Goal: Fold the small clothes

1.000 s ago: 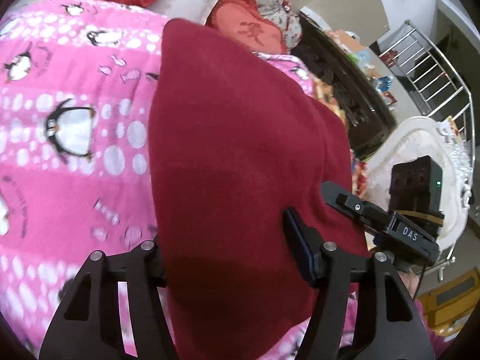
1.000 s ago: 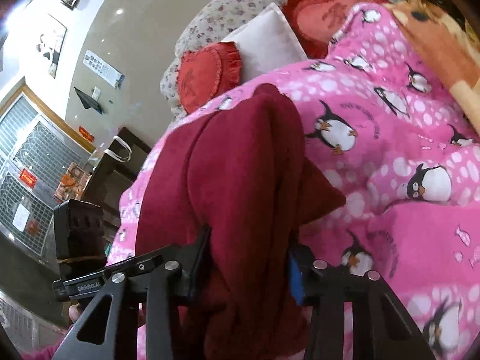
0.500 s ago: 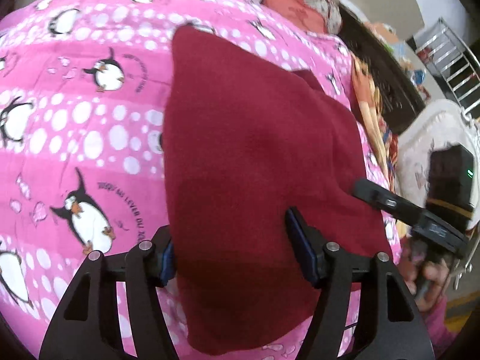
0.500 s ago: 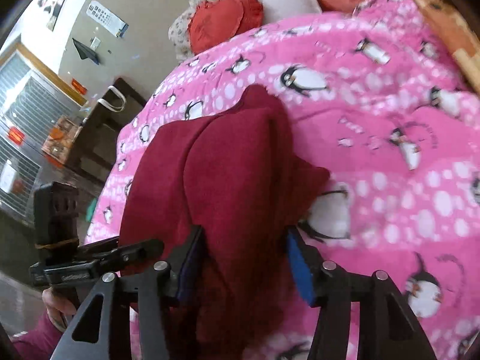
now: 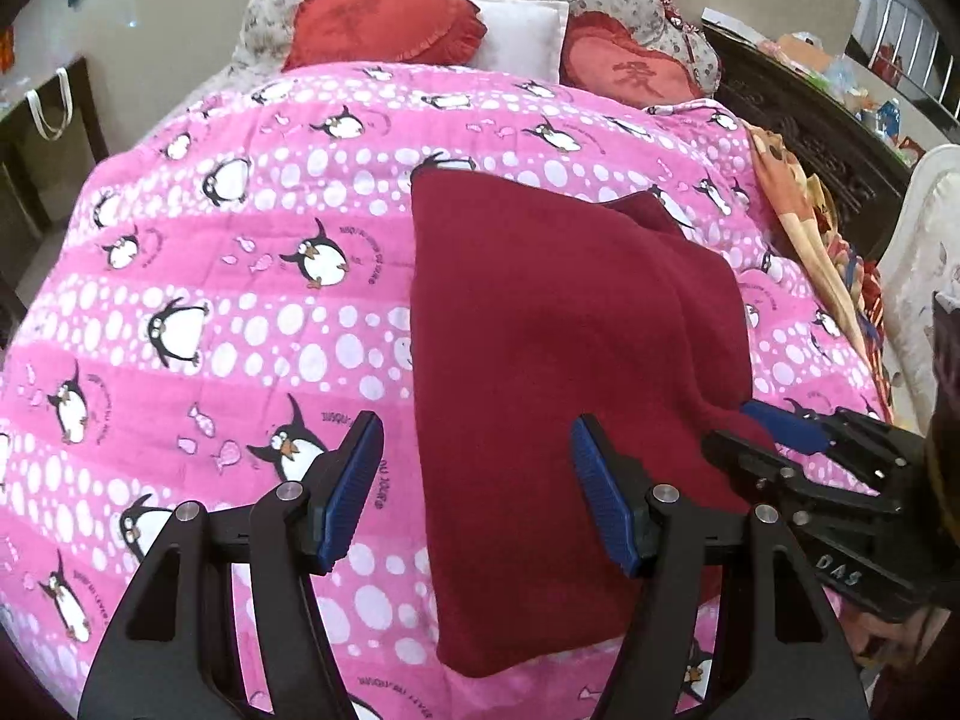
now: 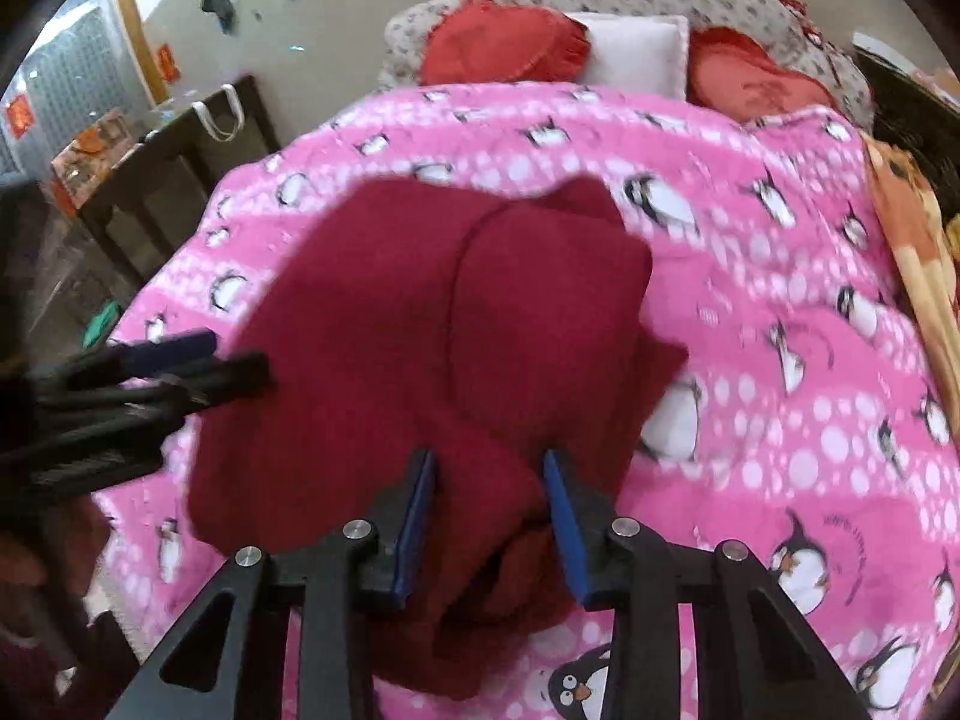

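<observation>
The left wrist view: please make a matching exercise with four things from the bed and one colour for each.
Things:
1. fleece garment
2. penguin-print blanket
3. square pillow
4. pads of the left gripper

Colours:
A. white
B. blue
C. dark red
D. pink

Pairs: 1-C, 2-D, 3-A, 4-B

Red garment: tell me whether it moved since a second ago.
Yes. The red garment came down flat onto the pink penguin blanket, away from the pillows at the headboard.
</observation>
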Tool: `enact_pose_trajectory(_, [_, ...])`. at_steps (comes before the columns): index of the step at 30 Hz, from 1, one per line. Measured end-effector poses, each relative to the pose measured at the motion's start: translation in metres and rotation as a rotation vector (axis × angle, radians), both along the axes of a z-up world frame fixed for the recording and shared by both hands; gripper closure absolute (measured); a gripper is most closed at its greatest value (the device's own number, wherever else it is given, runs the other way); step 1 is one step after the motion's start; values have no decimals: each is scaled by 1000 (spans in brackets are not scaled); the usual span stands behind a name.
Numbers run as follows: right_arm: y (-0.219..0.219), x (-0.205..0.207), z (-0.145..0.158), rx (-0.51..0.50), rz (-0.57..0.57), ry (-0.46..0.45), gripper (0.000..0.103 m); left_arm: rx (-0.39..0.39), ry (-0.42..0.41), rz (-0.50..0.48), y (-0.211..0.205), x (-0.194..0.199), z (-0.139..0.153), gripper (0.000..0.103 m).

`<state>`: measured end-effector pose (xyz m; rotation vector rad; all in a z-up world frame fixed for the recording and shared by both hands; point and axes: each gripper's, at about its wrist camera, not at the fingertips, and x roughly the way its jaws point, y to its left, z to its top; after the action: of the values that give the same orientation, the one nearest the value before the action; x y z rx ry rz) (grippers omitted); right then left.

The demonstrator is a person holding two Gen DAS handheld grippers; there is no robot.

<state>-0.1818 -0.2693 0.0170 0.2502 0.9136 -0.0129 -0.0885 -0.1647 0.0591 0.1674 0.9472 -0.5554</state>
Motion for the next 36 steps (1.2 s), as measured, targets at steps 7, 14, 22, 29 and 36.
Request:
enact_pose_trajectory(7, [0,-21,44,54,-63,-105,53,-9,-64,34,3,-7,15,38])
enact_pose_trajectory(14, [11,-21,55,9,-105,-128,53,-17,-93,39,7,-14,25,38])
enact_pose_trajectory(22, [13,-18,54,-10,-126,-113,41,-24,-116,48,10,-19,28,38])
enact_pose_trajectory(29, [14,-16,52,-6,-126,-104,41,-33,-111,57,13,-17,27,38])
enact_pose_trajectory(36, [15,-13,47,8,-124,-81,41,-29,-111,55,14,-17,25,38])
